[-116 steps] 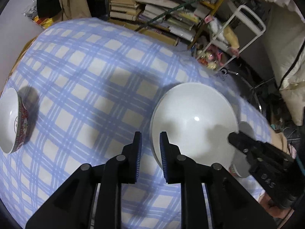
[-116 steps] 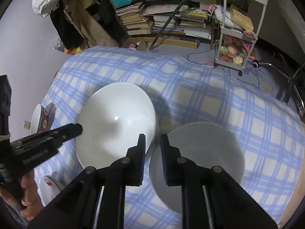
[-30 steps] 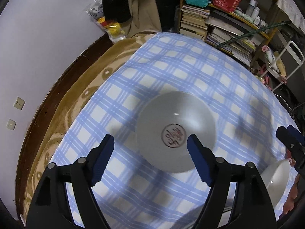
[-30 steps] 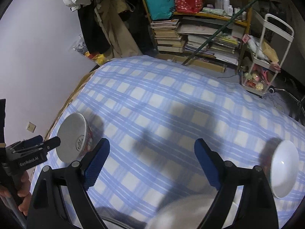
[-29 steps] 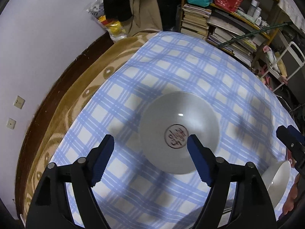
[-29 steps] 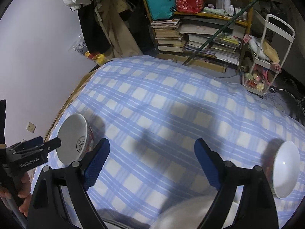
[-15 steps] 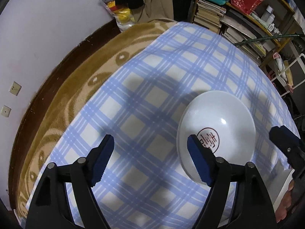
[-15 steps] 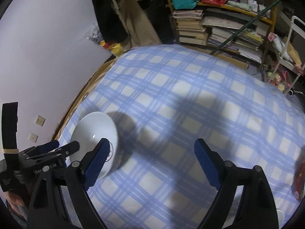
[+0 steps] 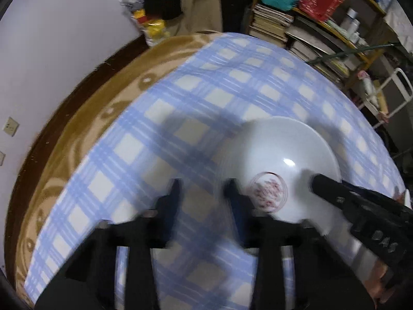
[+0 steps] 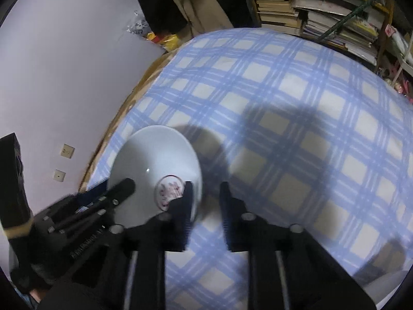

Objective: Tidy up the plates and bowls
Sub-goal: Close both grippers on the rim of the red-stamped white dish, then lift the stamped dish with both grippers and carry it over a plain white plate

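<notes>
A white bowl with a red mark in its bottom [image 9: 281, 168] sits on the blue checked cloth [image 9: 206, 108] near its left edge. My left gripper [image 9: 202, 193] straddles the bowl's left rim, fingers partly closed with a gap between them, blurred by motion. My right gripper [image 10: 205, 197] straddles the same bowl's right rim [image 10: 155, 160], one finger inside, one outside, with a gap between them. Each gripper shows in the other's view, over the bowl.
A brown patterned blanket [image 9: 77, 139] and a dark wooden edge lie left of the cloth by the white wall. Bookshelves [image 10: 322, 18] stand behind. The rim of a white dish [image 10: 382, 284] shows at the lower right of the right wrist view.
Both grippers have narrowed from wide open and closed in on the bowl's opposite rims. The bowl now looks larger and nearer in both views.
</notes>
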`<control>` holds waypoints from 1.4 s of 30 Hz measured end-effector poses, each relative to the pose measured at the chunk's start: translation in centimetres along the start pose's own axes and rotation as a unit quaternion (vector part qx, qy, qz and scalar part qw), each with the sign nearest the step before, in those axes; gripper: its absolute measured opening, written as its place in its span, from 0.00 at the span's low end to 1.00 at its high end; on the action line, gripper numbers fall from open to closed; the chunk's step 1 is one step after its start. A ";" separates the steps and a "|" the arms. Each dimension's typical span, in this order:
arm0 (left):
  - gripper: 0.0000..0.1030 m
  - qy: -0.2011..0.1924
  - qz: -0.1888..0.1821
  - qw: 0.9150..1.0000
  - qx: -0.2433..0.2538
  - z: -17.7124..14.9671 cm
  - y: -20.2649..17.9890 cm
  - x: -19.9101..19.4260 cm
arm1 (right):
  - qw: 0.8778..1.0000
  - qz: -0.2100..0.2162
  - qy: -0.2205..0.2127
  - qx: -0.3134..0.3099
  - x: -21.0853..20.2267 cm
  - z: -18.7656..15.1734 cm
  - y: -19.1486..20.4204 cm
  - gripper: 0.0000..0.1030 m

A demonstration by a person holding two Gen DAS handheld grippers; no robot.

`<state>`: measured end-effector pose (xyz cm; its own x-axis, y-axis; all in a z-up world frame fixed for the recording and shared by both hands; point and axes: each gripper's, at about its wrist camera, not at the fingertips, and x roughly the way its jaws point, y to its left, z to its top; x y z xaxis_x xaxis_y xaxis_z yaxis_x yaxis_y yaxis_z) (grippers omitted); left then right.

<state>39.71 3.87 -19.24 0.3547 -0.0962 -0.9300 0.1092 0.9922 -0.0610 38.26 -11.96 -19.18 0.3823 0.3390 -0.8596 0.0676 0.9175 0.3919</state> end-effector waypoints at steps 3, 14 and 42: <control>0.09 0.025 -0.014 0.999 -0.019 0.4 -0.2 0.2 | 1.000 -0.019 0.018 -0.012 0.6 -0.1 0.7 0.11; 0.09 0.064 -0.007 0.998 -0.008 -0.4 -1.8 -2.0 | 1.000 -0.021 0.014 0.000 -1.5 -1.7 0.4 0.08; 0.11 0.011 -0.033 0.997 0.069 -5.8 -14.8 -13.2 | 0.997 -0.048 -0.065 0.003 -18.2 -6.9 -6.0 0.08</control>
<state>27.97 -9.03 -8.14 0.3213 -0.1582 -0.9337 0.2584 0.9632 -0.0743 24.50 -22.21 -8.18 0.4896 0.2191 -0.8439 0.1158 0.9430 0.3120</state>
